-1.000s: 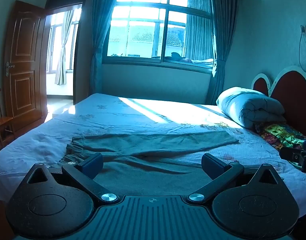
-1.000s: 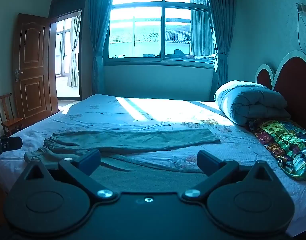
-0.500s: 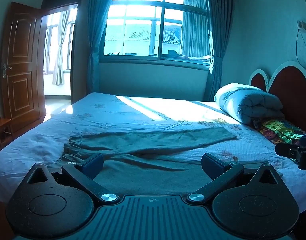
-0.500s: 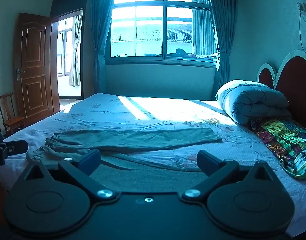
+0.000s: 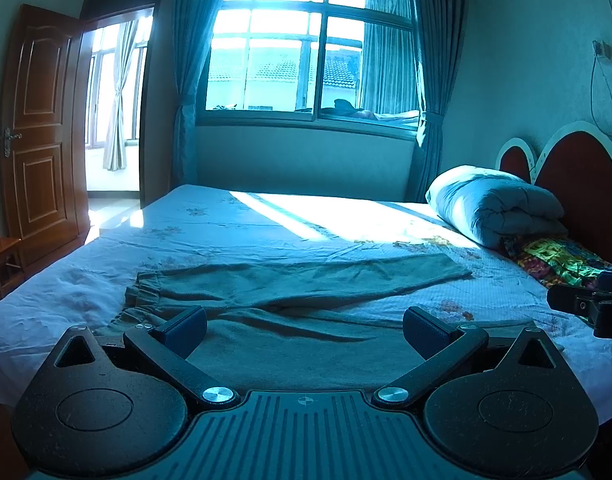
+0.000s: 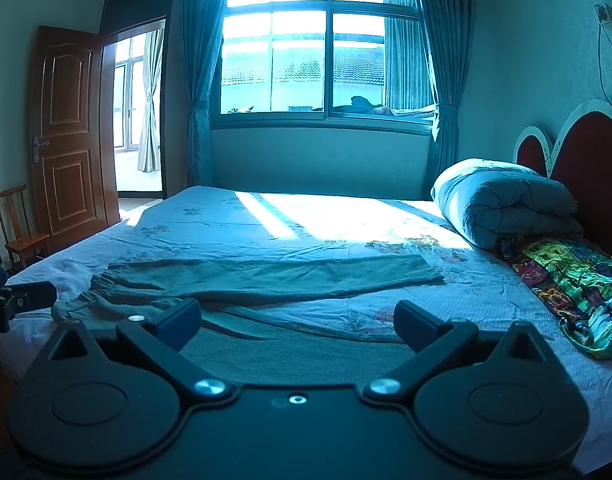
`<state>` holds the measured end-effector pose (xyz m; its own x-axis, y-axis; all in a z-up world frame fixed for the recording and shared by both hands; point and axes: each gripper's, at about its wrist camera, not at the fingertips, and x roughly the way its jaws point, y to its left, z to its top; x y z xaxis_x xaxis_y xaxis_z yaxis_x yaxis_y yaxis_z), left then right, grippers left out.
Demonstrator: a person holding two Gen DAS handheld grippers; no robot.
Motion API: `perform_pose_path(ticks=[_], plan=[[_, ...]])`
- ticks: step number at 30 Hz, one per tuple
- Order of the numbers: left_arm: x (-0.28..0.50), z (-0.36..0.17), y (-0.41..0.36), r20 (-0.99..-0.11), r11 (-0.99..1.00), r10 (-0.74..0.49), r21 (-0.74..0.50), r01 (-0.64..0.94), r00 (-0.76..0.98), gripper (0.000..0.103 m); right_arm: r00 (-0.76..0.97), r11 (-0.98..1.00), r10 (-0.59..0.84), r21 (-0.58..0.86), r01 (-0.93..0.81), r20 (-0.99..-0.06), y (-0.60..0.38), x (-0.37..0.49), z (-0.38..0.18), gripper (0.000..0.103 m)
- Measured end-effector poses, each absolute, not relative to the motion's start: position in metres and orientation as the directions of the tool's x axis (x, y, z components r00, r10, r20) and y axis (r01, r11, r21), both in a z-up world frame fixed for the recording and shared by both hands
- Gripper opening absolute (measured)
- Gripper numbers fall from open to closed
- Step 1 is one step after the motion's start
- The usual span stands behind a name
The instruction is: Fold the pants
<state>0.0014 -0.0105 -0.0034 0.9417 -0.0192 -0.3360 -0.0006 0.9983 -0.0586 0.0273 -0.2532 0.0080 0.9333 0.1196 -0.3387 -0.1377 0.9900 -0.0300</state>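
Grey-green pants (image 5: 298,292) lie spread on the bed, waistband to the left, one leg stretched toward the right and the other leg running toward me; they also show in the right wrist view (image 6: 274,280). My left gripper (image 5: 305,330) is open and empty, held above the near leg. My right gripper (image 6: 297,325) is open and empty, also above the near leg. The right gripper shows at the right edge of the left wrist view (image 5: 590,308), and the left gripper at the left edge of the right wrist view (image 6: 14,302).
The bed (image 5: 266,224) has a pale floral sheet. A rolled quilt (image 5: 494,204) and a colourful cloth (image 6: 574,280) lie by the headboard (image 5: 578,184) on the right. A wooden chair (image 6: 22,236) and an open door (image 6: 70,136) stand at the left.
Both grippers have tilted or risen slightly, so the bed and pants sit a little lower in view. The pants have not moved. Both grippers stay open.
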Motion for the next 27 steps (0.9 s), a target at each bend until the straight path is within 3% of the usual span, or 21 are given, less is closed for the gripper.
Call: perform_pose_path(ticks=[27], plan=[[0.0021,-0.0053,-0.0167,-0.340,0.998,-0.033,-0.054,0.016,0.940,0.103,0.932,0.990,0.120,-0.029,-0.138,-0.341,-0.2528,0.0274,0.0066,0.097]])
